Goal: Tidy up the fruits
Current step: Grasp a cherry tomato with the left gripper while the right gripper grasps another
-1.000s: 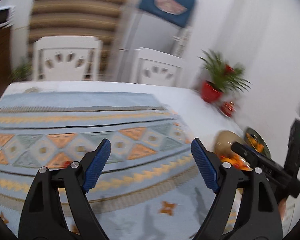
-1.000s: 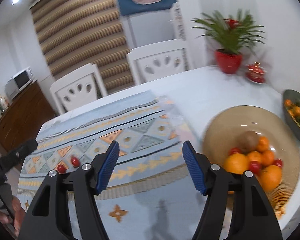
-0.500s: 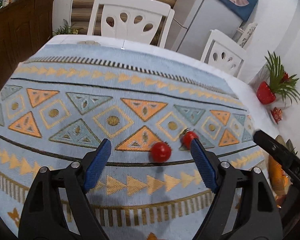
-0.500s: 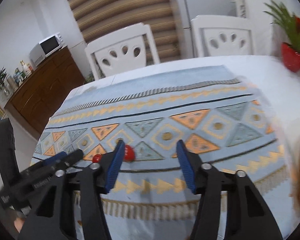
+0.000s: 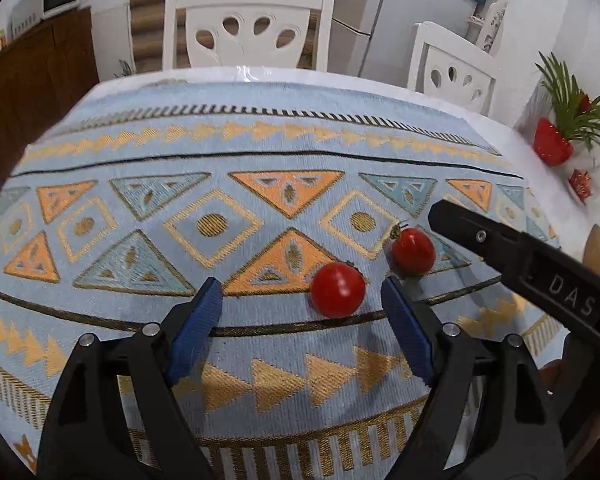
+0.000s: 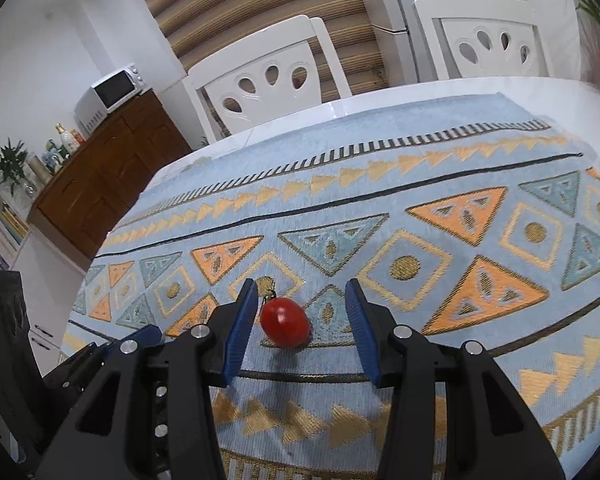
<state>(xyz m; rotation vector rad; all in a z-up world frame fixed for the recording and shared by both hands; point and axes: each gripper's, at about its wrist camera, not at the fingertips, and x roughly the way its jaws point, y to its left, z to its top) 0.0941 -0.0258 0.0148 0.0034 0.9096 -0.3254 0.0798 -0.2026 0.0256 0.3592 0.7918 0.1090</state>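
Two red cherry tomatoes lie on the patterned blue cloth (image 5: 260,120). In the left wrist view the nearer tomato (image 5: 338,295) sits just ahead of my open left gripper (image 5: 300,312), close to its right finger. The farther tomato (image 5: 413,251), with a stem, lies beyond it, beside a black finger (image 5: 512,248) of the right gripper. In the right wrist view that stemmed tomato (image 6: 285,322) rests between the blue pads of my open right gripper (image 6: 302,316), nearer the left pad; neither pad touches it. The left gripper's body (image 6: 112,356) shows at lower left.
White chairs (image 5: 246,28) (image 5: 452,72) stand behind the table. A red-potted plant (image 5: 556,140) and a small red ornament (image 5: 580,184) sit at the far right. A tan bowl rim (image 5: 596,248) peeks at the right edge. A wooden sideboard (image 6: 104,184) with a microwave stands left.
Both grippers have swung left from the fruit bowl and come down over the two tomatoes. The right gripper now straddles the stemmed tomato; the left is closer to the other one.
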